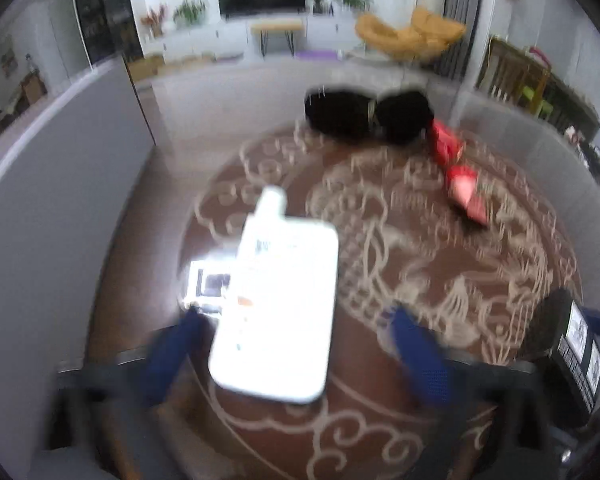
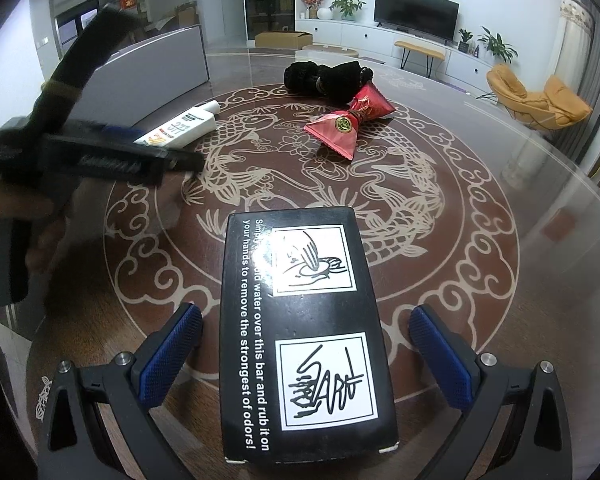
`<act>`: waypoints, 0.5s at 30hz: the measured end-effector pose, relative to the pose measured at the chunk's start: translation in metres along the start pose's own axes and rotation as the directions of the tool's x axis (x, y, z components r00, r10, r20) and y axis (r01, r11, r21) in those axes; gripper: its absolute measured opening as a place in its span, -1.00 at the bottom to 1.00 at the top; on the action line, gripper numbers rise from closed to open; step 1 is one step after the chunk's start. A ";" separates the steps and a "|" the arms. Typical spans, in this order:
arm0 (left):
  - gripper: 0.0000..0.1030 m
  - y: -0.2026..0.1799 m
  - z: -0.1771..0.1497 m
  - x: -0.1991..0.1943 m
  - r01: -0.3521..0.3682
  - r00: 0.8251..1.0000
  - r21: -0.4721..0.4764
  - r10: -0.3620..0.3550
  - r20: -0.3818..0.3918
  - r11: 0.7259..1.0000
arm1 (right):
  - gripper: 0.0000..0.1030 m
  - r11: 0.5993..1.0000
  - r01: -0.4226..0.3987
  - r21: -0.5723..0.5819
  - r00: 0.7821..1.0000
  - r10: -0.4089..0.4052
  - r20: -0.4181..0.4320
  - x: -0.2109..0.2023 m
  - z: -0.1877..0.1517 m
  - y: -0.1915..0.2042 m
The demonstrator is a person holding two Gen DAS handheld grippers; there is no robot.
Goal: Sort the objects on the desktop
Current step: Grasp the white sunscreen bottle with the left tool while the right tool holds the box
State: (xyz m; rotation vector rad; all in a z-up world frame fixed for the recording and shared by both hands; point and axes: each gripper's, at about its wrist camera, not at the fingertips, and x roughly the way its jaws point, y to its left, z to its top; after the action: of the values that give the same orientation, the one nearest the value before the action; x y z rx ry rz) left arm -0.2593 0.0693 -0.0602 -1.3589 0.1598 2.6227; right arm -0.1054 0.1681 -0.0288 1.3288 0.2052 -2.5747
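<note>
L gripper (image 1: 296,336) fingers part-open, straddling flat white plastic bottle (image 1: 280,304), no contact seen; long axis runs fwd. R gripper (image 2: 306,348) fingers wide around black box (image 2: 304,332), untouched.

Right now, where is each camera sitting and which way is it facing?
Left wrist: on the left claw, angled down at the white bottle between its blue fingers; blurred.
Right wrist: on the right claw, angled down at the black box; its open fingers and the left claw show.
Shared: table, bottle, box, red packets, black pouch.
</note>
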 end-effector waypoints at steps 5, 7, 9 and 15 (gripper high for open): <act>-0.02 -0.001 -0.027 -0.020 0.003 1.000 -0.021 -0.003 0.021 1.000 | 1.00 1.000 0.000 0.001 1.000 0.000 0.000 0.000 0.000 0.000; -0.02 -0.006 -0.051 -0.035 0.002 1.000 -0.027 -0.001 0.029 1.000 | 1.00 1.000 0.000 0.000 1.000 0.000 -0.001 0.000 0.000 0.000; -0.02 -0.012 -0.075 -0.051 -0.001 1.000 -0.025 0.002 0.031 1.000 | 1.00 1.000 -0.005 -0.005 1.000 0.005 -0.010 0.001 0.002 0.000; -0.02 -0.017 -0.111 -0.075 -0.007 0.999 -0.033 0.008 0.037 0.999 | 0.54 0.998 -0.043 -0.046 0.978 0.033 -0.208 0.007 0.027 -0.004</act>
State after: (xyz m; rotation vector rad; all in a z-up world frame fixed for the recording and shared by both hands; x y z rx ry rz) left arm -0.1247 0.0574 -0.0627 -1.3207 0.1166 2.6665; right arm -0.1313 0.1642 -0.0191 1.5664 0.2754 -2.3816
